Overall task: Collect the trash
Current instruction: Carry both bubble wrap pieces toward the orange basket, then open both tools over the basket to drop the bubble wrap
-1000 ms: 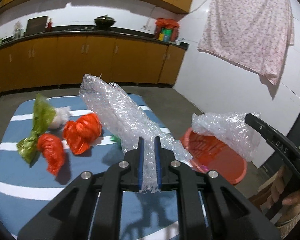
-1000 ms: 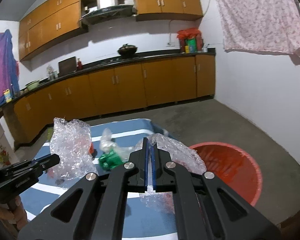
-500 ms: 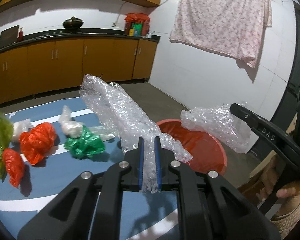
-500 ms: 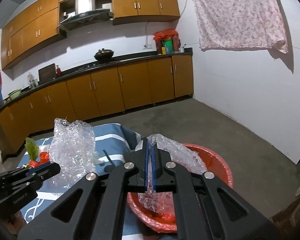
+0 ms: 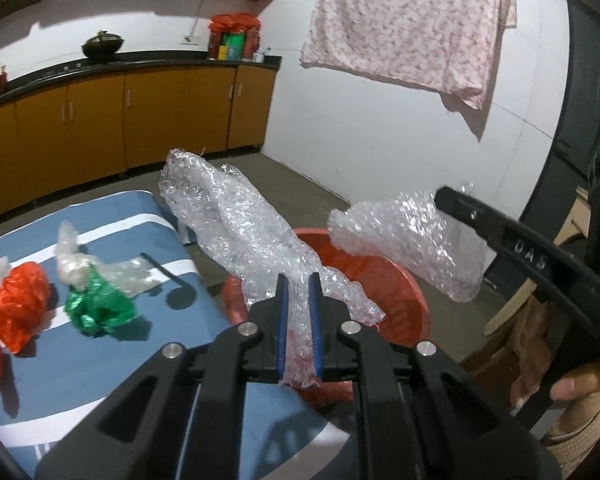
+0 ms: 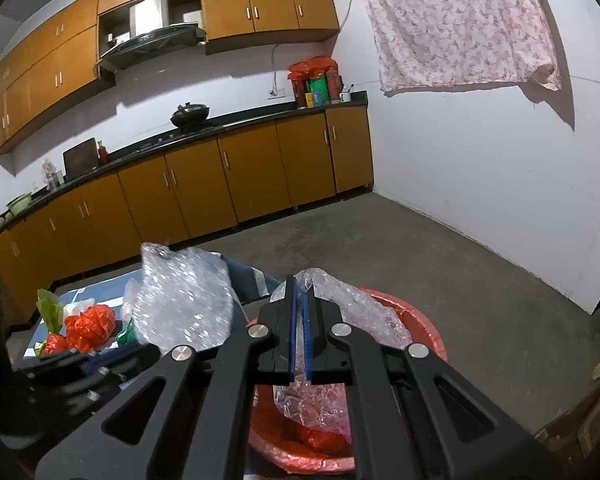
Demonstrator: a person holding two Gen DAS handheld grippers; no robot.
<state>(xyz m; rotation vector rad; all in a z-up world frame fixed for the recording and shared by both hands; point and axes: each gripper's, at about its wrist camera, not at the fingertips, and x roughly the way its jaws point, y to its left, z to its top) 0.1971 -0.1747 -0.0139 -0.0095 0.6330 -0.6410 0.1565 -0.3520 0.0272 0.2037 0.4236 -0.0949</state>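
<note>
My left gripper (image 5: pixel 299 280) is shut on a long sheet of bubble wrap (image 5: pixel 236 228) and holds it over the near rim of the red basin (image 5: pixel 396 300). My right gripper (image 6: pixel 299 284) is shut on a second piece of bubble wrap (image 6: pixel 356 312) that hangs down into the red basin (image 6: pixel 424 340). That second piece (image 5: pixel 408 236) and the right gripper's arm show at the right of the left wrist view. The left gripper's bubble wrap (image 6: pixel 184 300) shows at the left of the right wrist view.
On the blue striped table (image 5: pixel 100 360) lie a green bag (image 5: pixel 100 308), red bags (image 5: pixel 16 304) and clear plastic (image 5: pixel 76 264). Wooden cabinets (image 6: pixel 220 184) line the back wall. A floral cloth (image 6: pixel 460 24) hangs on the white wall. The floor is bare concrete.
Both grippers have moved right, away from the table, and now hold their bubble wrap over the red basin. The right piece now hangs lower into the basin.
</note>
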